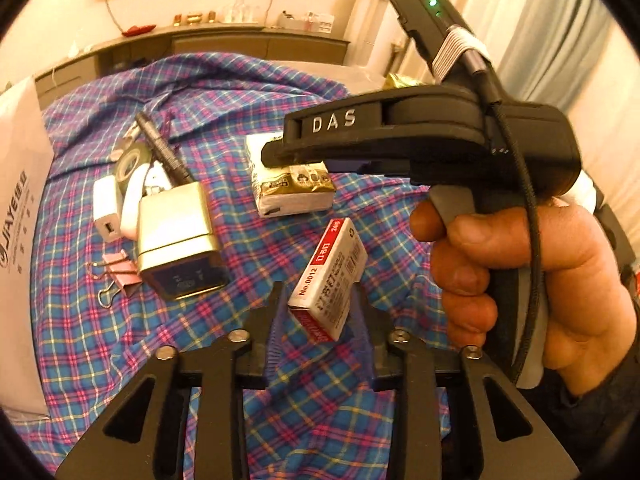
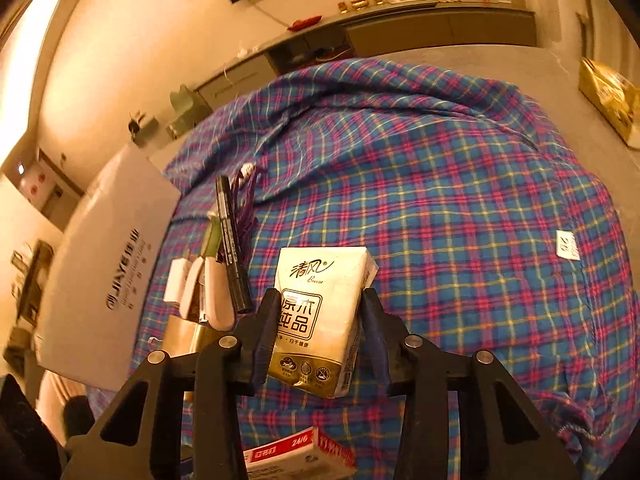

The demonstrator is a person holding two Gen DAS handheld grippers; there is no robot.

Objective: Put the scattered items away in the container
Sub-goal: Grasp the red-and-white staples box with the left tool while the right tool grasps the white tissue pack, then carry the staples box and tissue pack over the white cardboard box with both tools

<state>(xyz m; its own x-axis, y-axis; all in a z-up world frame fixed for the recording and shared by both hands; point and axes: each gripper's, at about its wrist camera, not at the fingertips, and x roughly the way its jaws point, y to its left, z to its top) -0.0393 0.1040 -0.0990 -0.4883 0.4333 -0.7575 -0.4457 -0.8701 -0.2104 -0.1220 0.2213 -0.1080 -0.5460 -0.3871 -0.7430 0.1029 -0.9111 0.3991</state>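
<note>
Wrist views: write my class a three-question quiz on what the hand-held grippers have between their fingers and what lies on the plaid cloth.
1. True or false: the staple box is between the left hand-held gripper's fingers.
2. Between the right hand-held gripper's fingers is: A tissue pack, B marker, C tape.
3. What colour is the binder clip?
Key: 1 true; 2 A; 3 pink.

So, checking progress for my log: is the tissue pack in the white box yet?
No. The tissue pack is outside the white box, over the plaid cloth.
</note>
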